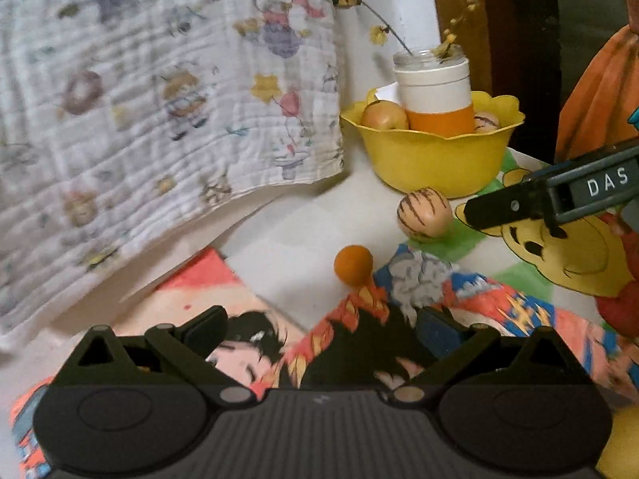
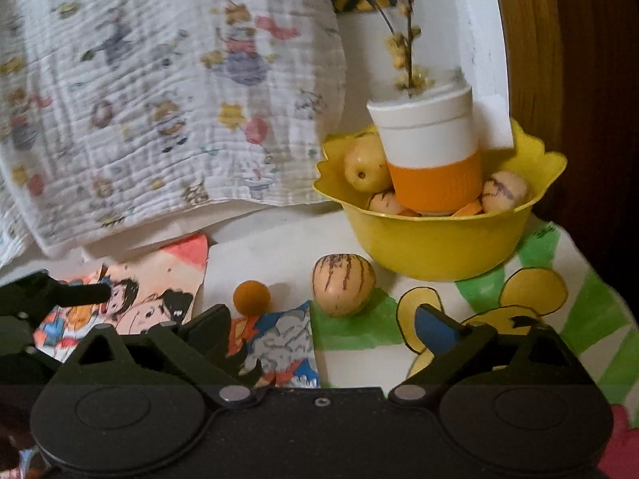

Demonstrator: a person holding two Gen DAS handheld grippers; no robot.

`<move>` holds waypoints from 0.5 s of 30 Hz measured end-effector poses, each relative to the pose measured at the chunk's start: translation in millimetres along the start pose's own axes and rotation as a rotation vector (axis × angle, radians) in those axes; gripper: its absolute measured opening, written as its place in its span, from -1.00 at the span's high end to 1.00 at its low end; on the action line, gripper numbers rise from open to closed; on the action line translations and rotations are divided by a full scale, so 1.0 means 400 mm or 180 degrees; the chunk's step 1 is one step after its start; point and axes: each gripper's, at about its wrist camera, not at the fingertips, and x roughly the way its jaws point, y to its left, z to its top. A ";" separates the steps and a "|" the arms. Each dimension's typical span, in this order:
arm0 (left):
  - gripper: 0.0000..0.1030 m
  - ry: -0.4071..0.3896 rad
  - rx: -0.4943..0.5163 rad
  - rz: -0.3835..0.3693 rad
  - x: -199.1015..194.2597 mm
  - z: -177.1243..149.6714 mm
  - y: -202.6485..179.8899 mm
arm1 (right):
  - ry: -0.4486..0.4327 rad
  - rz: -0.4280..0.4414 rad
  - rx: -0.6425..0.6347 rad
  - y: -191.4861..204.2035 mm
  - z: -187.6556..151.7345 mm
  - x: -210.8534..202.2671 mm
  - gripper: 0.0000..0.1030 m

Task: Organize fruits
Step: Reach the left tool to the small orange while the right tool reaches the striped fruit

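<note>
A yellow scalloped bowl [image 1: 431, 159] [image 2: 439, 239] holds a yellowish apple [image 1: 384, 116] [image 2: 365, 165], striped pale fruits [image 2: 504, 191] and a white-and-orange cup [image 1: 437, 97] [image 2: 433, 155] with twigs. On the table in front of the bowl lie a striped pale fruit [image 1: 425, 212] [image 2: 343, 289] and a small orange fruit [image 1: 353, 264] [image 2: 251, 297]. My left gripper [image 1: 321, 329] is open and empty, short of the orange fruit. My right gripper [image 2: 323, 321] is open and empty, just short of the striped fruit; it also shows at the right of the left wrist view [image 1: 559, 199].
Cartoon drawings [image 1: 439, 299] [image 2: 499, 319] cover the white table [image 1: 295, 231]. A printed white cloth [image 1: 159, 99] [image 2: 159, 99] hangs down at the back left. A brown wooden panel [image 1: 459, 20] and an orange cloth [image 1: 599, 92] stand at the right.
</note>
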 end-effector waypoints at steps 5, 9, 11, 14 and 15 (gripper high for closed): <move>-0.99 -0.0038 -0.0083 -0.0075 0.073 0.002 0.018 | -0.0017 -0.0066 0.0195 -0.010 -0.005 0.060 -0.70; -0.93 -0.0109 -0.0066 -0.0154 0.106 0.006 0.021 | -0.0041 -0.0096 0.0312 -0.020 -0.004 0.092 -0.60; -0.89 -0.0132 -0.0027 -0.0170 0.118 0.010 0.017 | -0.0048 -0.0106 0.0341 -0.020 -0.001 0.103 -0.56; -0.80 -0.0138 0.0010 -0.0222 0.134 0.018 0.013 | -0.0051 -0.0133 0.0365 -0.016 0.002 0.119 -0.48; -0.77 -0.0135 0.0011 -0.0239 0.140 0.020 0.013 | -0.0051 -0.0137 0.0376 -0.014 0.002 0.124 -0.45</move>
